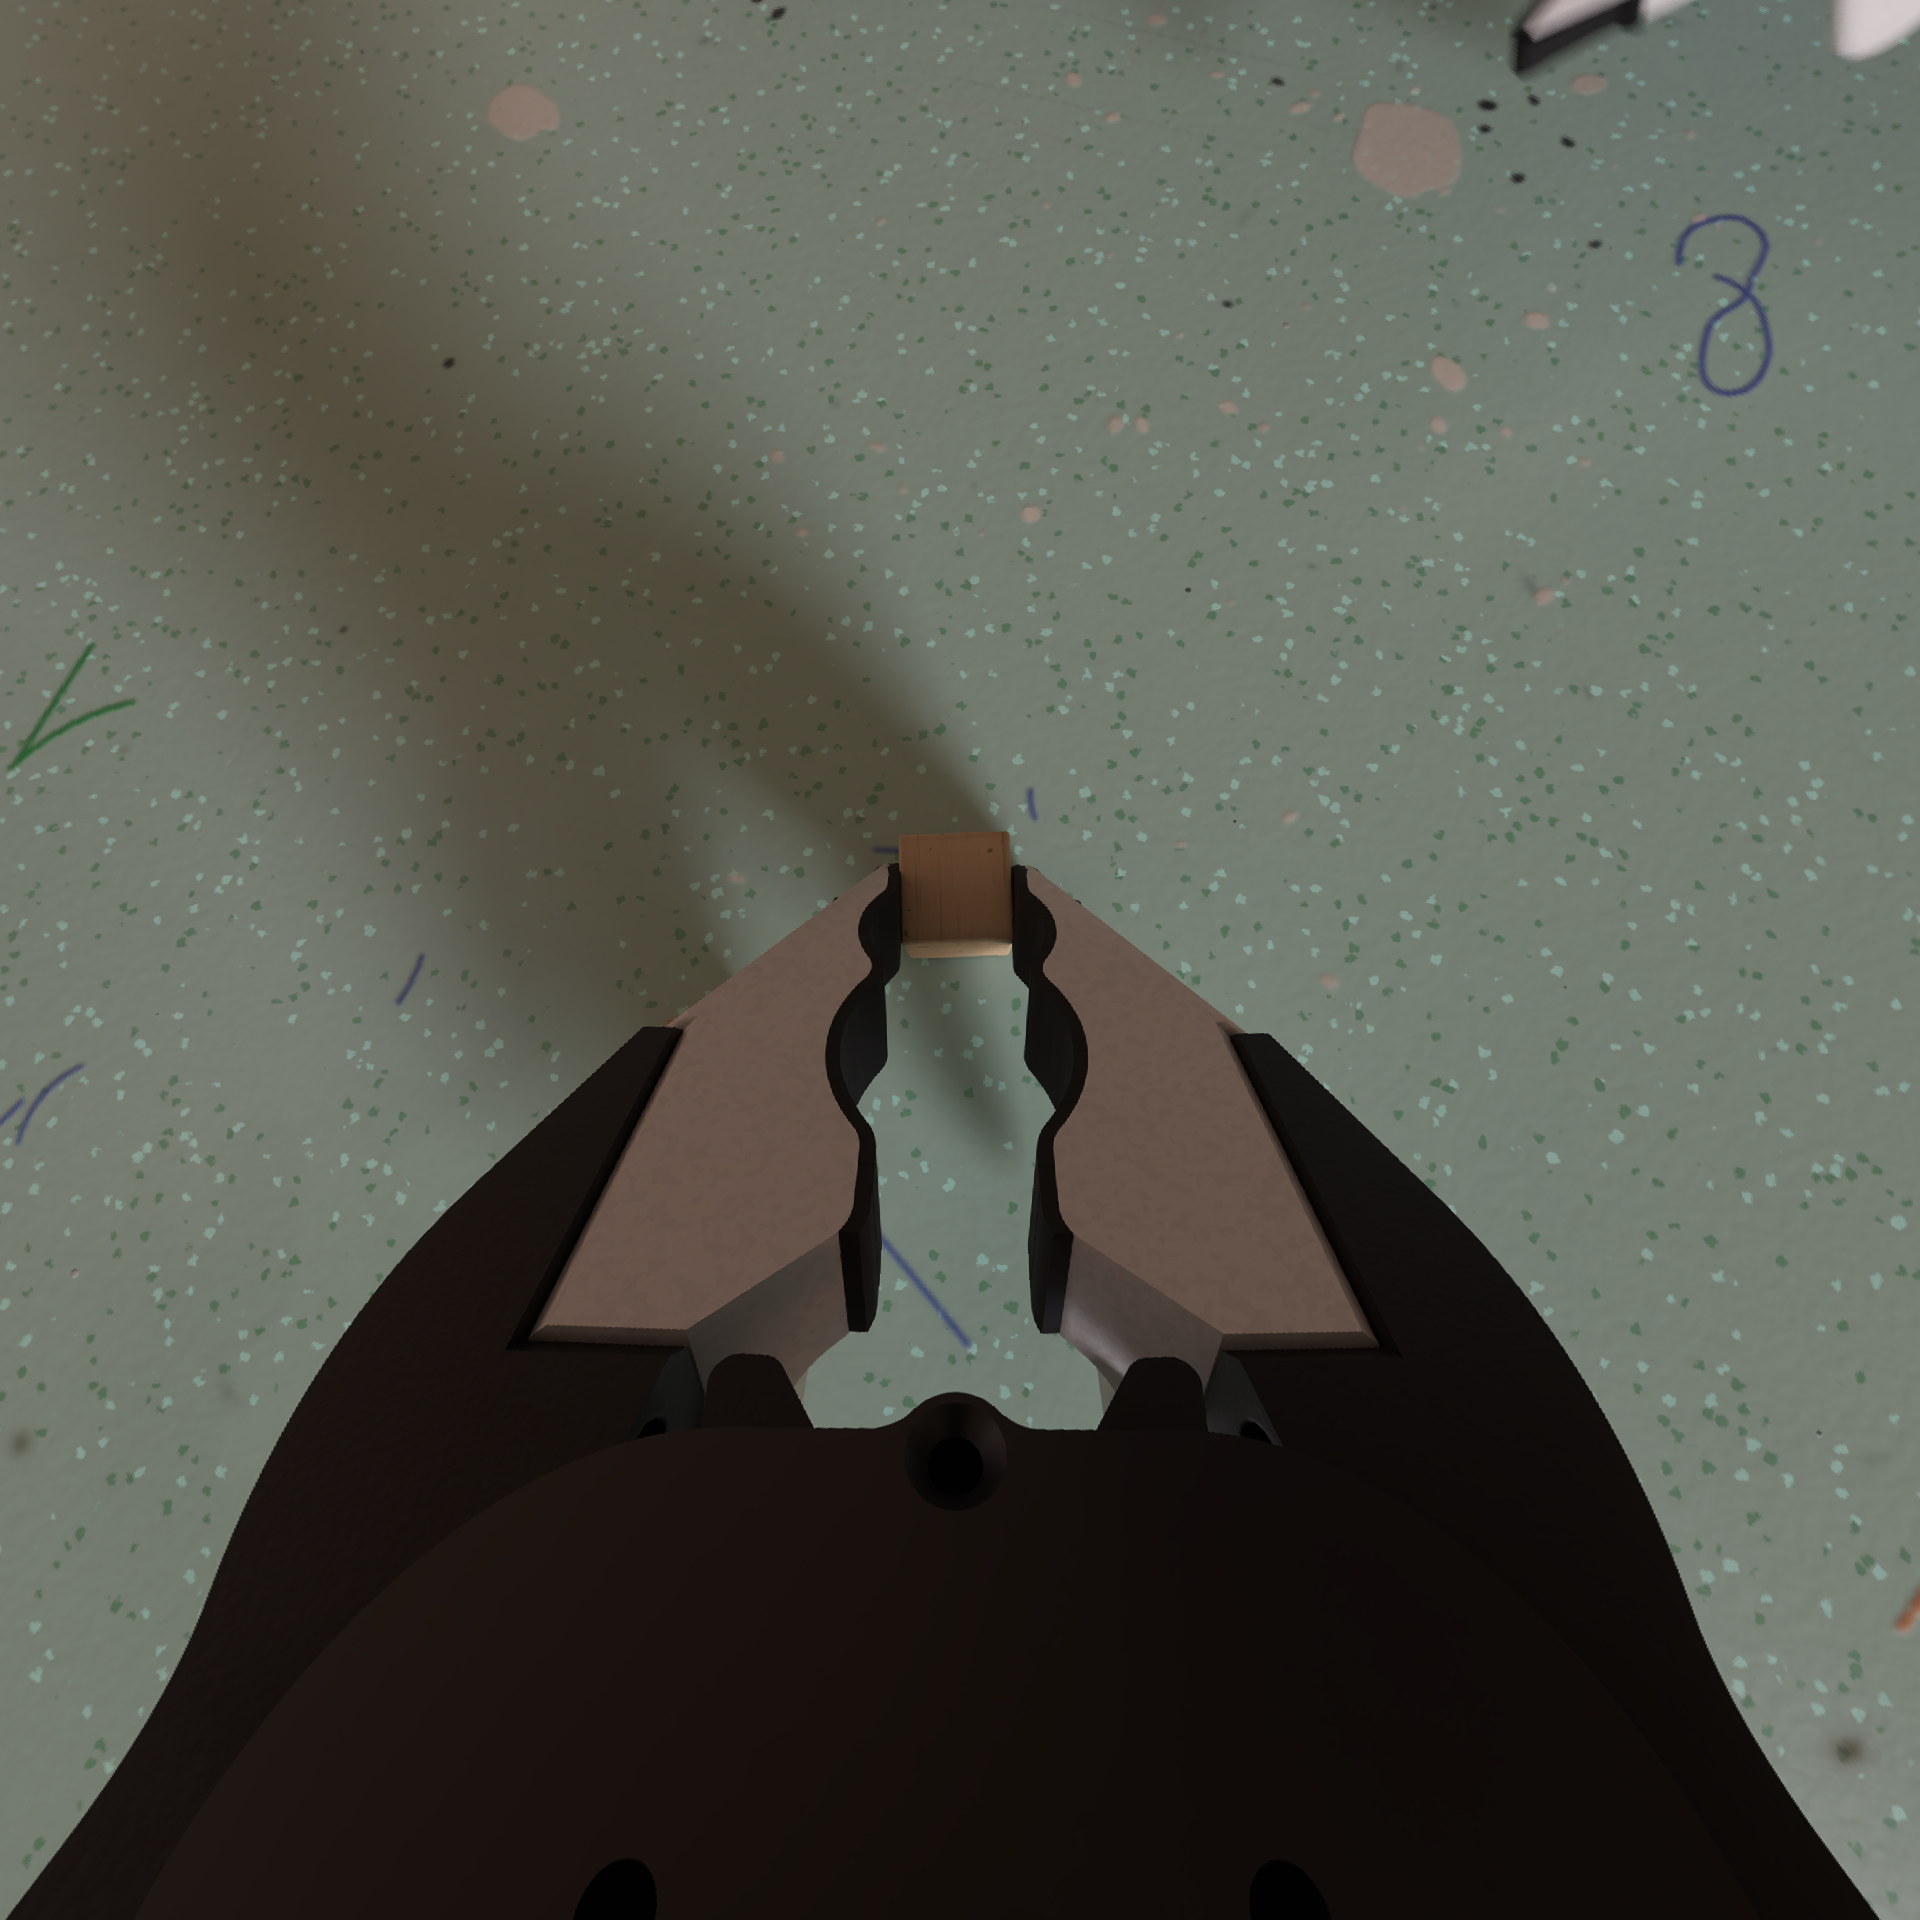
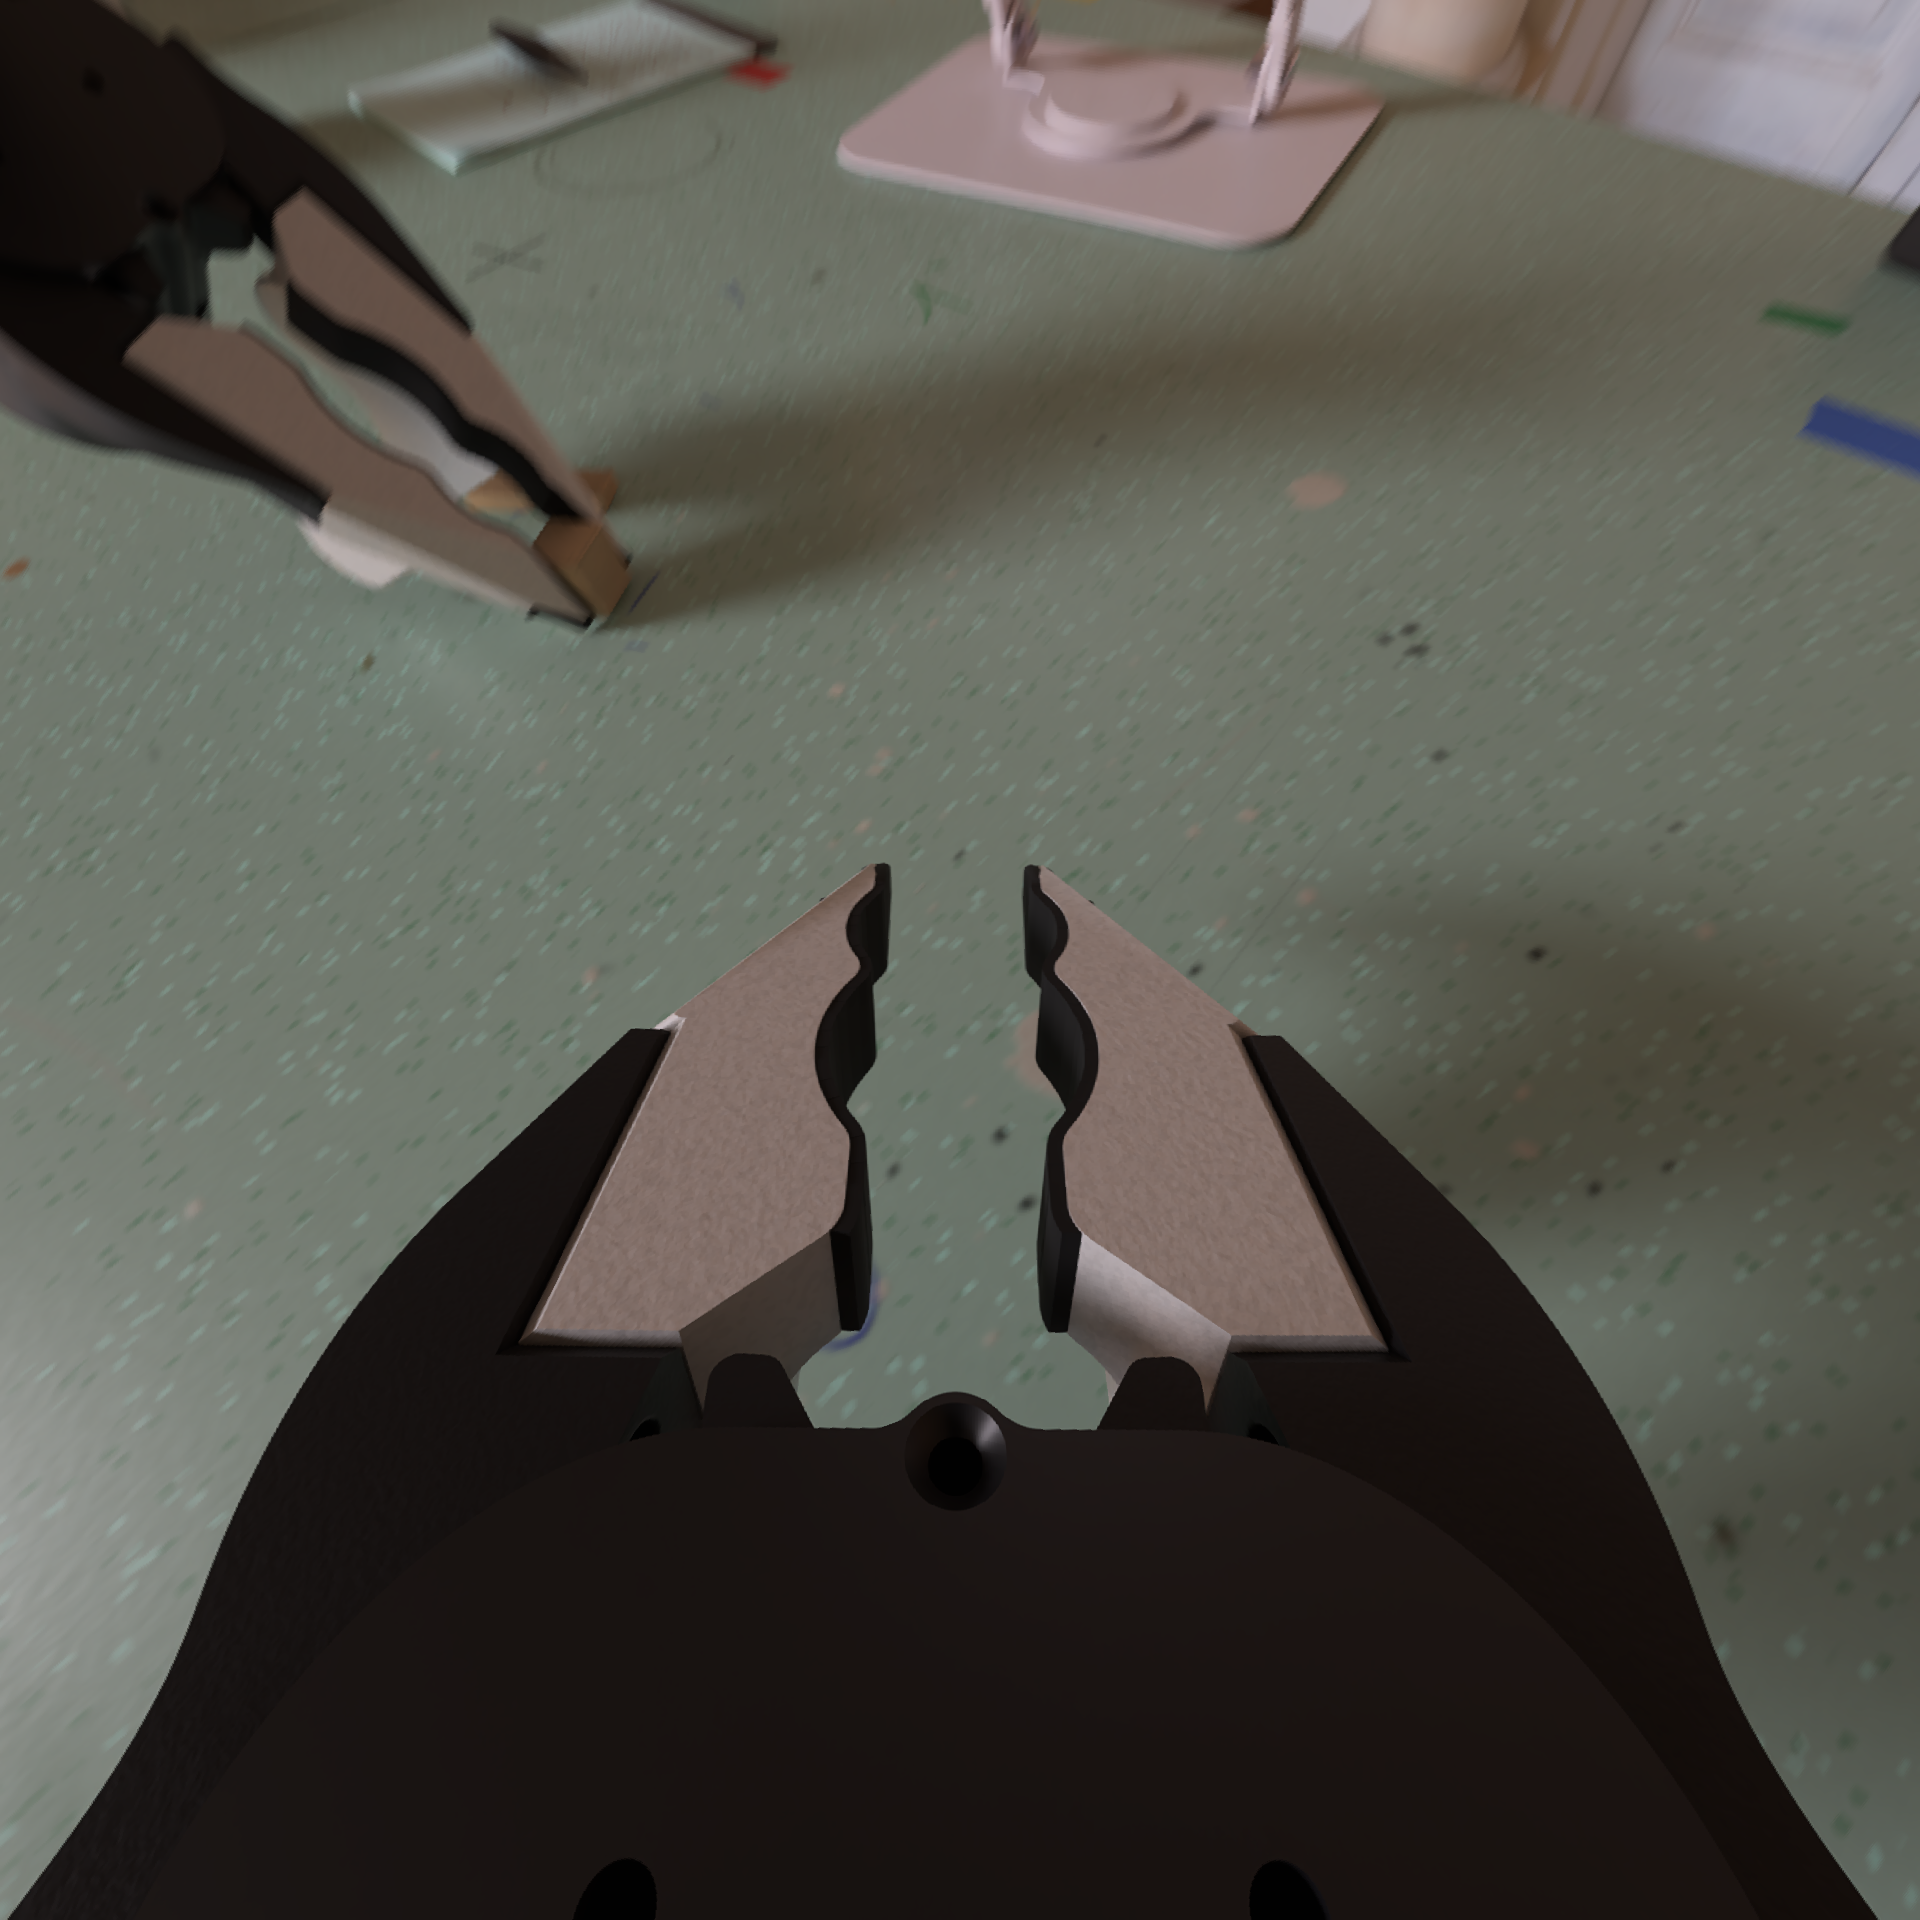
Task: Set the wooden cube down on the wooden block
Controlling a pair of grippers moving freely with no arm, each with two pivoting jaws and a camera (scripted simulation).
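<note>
My left gripper (image 1: 955, 881) is shut on the small wooden cube (image 1: 954, 899), gripping it at the fingertips. In the right wrist view the left gripper (image 2: 578, 569) is at the upper left, tilted down, with the cube (image 2: 601, 566) right at the green table; I cannot tell if they touch. Another tan wooden piece (image 2: 596, 485), probably the wooden block, shows just behind those fingers and is mostly hidden. My right gripper (image 2: 956, 883) is open and empty, above bare table well to the right of the cube.
A pink stand on a flat base (image 2: 1101, 166) is at the back. A notepad with a pen (image 2: 551, 94) lies at the back left. Blue tape (image 2: 1860, 431) and green tape (image 2: 1803, 317) lie at the right. A white object (image 1: 1870, 26) is at the far corner.
</note>
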